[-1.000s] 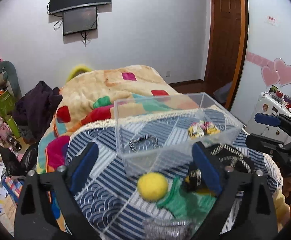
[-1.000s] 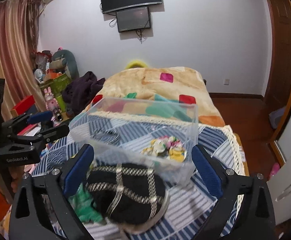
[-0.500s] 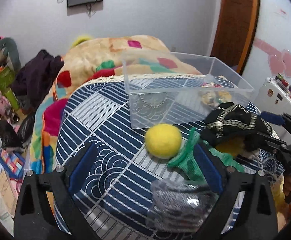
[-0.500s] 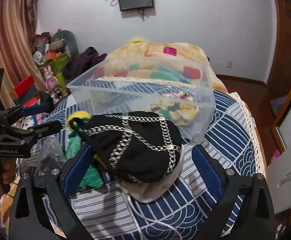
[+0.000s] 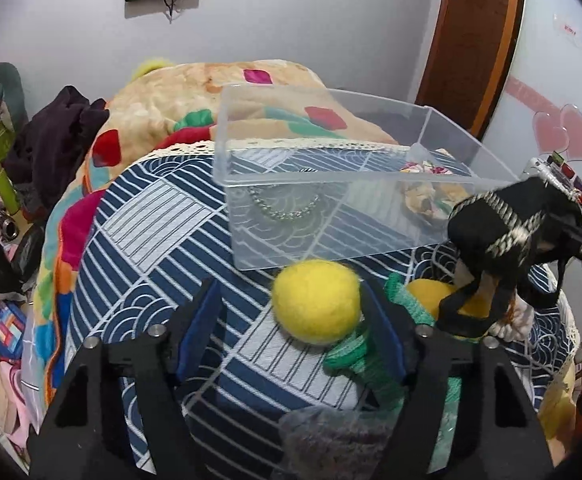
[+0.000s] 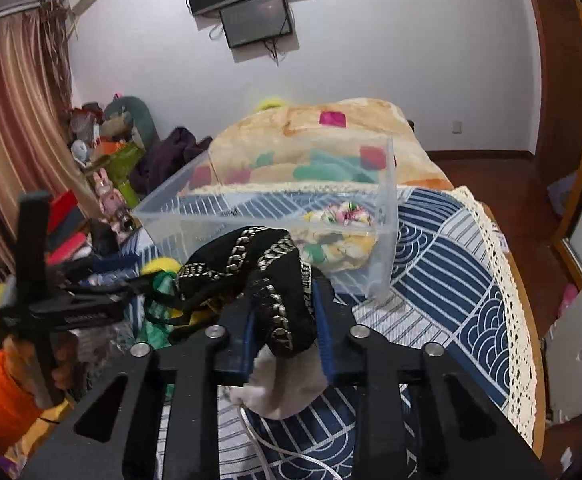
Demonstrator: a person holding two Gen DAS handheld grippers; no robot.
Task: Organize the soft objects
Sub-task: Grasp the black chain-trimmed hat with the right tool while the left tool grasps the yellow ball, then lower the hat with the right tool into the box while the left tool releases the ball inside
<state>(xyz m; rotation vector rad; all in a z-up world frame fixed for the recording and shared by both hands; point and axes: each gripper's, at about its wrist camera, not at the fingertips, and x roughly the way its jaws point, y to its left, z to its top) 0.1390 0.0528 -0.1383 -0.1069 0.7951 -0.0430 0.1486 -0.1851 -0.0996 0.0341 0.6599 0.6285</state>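
Note:
A clear plastic bin [image 5: 351, 184] stands on the blue patterned cloth; it holds a chain necklace [image 5: 287, 208] and a floral fabric piece [image 6: 341, 216]. My right gripper [image 6: 285, 312] is shut on a black hat with chain trim [image 6: 259, 264], lifted just in front of the bin; the hat also shows in the left wrist view [image 5: 507, 236]. My left gripper [image 5: 295, 312] is open, its fingers on either side of a yellow felt ball [image 5: 317, 300]. A green knitted item [image 5: 367, 356], an orange-yellow item [image 5: 435, 296] and a grey knit piece [image 5: 331, 432] lie beside the ball.
The table's lace edge [image 6: 503, 280] runs along the right. A bed with a colourful blanket [image 5: 219, 92] lies behind the bin. Clutter and toys [image 6: 107, 168] stand at the left, and a wooden door [image 5: 475, 40] is at the back right.
My right gripper has closed on the black hat and lifted it off the cloth. My left gripper has moved forward and narrowed so the yellow ball sits between its fingers.

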